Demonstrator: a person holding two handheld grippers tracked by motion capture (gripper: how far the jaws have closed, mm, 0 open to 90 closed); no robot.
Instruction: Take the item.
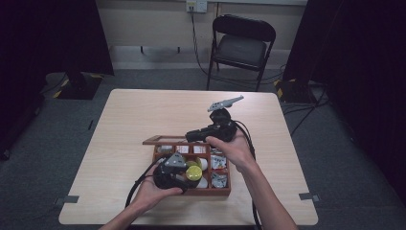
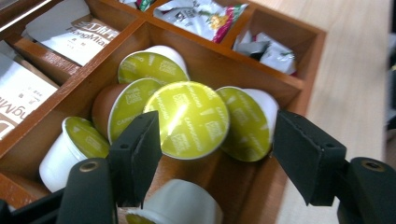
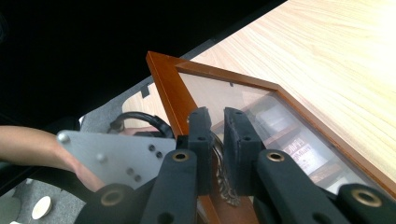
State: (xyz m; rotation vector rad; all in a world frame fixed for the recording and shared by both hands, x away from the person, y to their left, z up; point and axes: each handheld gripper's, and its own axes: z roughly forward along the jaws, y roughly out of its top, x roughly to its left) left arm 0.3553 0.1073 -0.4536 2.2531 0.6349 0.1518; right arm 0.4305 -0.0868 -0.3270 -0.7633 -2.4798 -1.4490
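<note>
The room is dim, dark curtains swallowing both sides, and the pale worktop (image 1: 143, 120) catches what light falls from above. From overhead the picture is soft and a little grainy, with faint shadows under the hands. Up close in the left gripper view, light glares white off the foil lid of the middle capsule (image 2: 187, 119), and the near black jaws blur. In the right gripper view the glass lid (image 3: 243, 102) shows a milky sheen, the upper left corner goes black, and the wood grain stays crisp.
</note>
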